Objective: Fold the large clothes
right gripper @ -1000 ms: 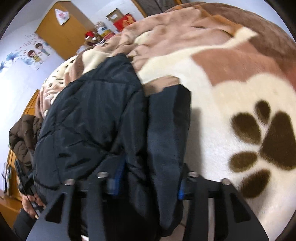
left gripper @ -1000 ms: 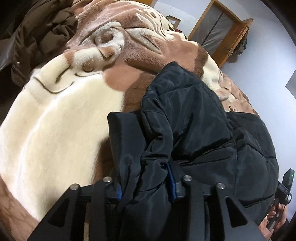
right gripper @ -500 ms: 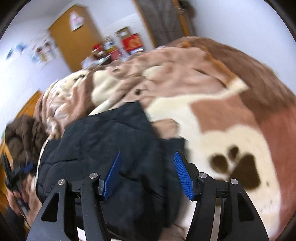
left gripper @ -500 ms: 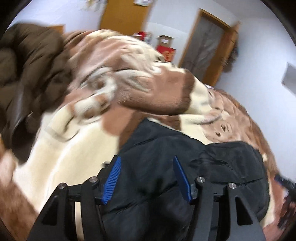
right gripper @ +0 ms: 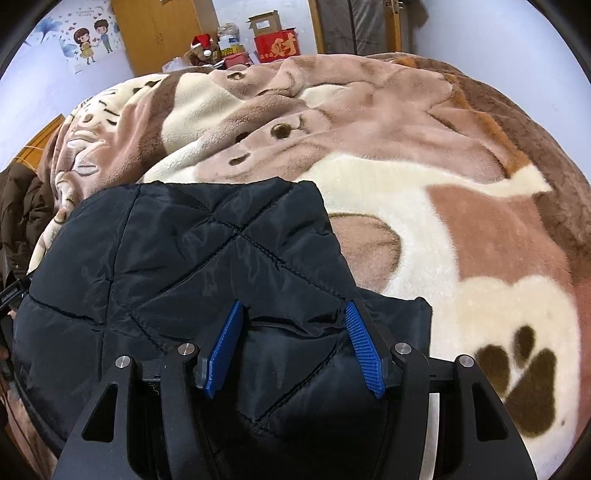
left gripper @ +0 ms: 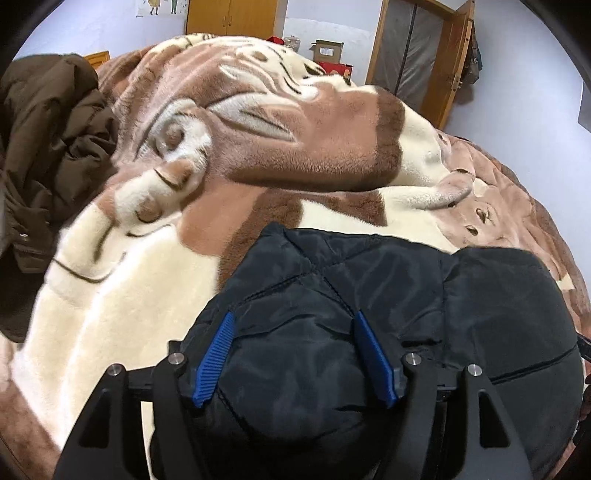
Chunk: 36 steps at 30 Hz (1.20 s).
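A black quilted jacket (left gripper: 388,314) is lying folded into a compact bundle on a bed, resting on a plush blanket (left gripper: 122,295) patterned in cream, tan and brown. In the right wrist view the same jacket (right gripper: 207,251) is showing its diamond stitching, with a flat edge of it sticking out to the right over a cream patch of the blanket (right gripper: 443,229) — just beside a large brown paw print.

The left tongs (left gripper: 295,354) are standing wide open over the near part of the jacket, the blue ribbed pads (left gripper: 216,354) spread apart and gripping nothing; whether they are touching the fabric below cannot be told. The right tongs (right gripper: 295,347) are likewise gaping open above the jacket's near edge, pads (right gripper: 364,350) well apart and holding nothing.

A crumpled brown coat (left gripper: 48,147) is lying at the left side of the bed, well apart from the black jacket. Beyond the bed's far end, a red box (right gripper: 277,46) and an open cardboard box (right gripper: 264,22) are sitting near a wooden wardrobe (right gripper: 162,33), and a cartoon sticker of a couple (right gripper: 92,37) is showing on the pale wall. A wooden door frame (left gripper: 417,55) is standing at the right in the left wrist view.
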{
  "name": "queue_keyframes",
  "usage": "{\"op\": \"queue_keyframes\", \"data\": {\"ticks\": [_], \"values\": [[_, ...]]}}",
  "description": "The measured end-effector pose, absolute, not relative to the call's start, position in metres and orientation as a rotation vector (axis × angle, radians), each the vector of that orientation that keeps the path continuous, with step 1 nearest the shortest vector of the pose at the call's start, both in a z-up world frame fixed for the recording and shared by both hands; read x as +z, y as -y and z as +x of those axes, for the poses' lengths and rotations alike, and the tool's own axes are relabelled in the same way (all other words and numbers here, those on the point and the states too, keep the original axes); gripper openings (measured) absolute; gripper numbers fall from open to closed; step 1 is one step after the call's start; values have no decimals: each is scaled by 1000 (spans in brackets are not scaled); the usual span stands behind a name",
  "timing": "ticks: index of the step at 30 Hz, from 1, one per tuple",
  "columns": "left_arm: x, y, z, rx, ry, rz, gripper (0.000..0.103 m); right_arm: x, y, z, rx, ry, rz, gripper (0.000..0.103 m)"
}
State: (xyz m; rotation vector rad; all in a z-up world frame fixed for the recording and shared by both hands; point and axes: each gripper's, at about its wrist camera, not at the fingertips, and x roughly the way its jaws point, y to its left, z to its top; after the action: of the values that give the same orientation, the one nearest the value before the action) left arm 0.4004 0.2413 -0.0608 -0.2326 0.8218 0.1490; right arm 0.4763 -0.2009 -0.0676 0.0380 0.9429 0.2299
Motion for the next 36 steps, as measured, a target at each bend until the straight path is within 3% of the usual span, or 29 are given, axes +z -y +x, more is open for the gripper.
{"op": "queue_keyframes", "data": {"ticks": [9, 16, 22, 36], "values": [[-5, -189, 300, 23, -674, -243, 69, -21, 202, 383, 289, -842, 50, 58], [-56, -138, 307, -5, -825, -175, 70, -58, 179, 376, 280, -956, -28, 58], [-32, -134, 283, 26, -825, -183, 69, -29, 188, 345, 292, -908, -14, 58], [12, -81, 133, 7, -823, -196, 74, 14, 195, 191, 313, -821, 34, 59]]}}
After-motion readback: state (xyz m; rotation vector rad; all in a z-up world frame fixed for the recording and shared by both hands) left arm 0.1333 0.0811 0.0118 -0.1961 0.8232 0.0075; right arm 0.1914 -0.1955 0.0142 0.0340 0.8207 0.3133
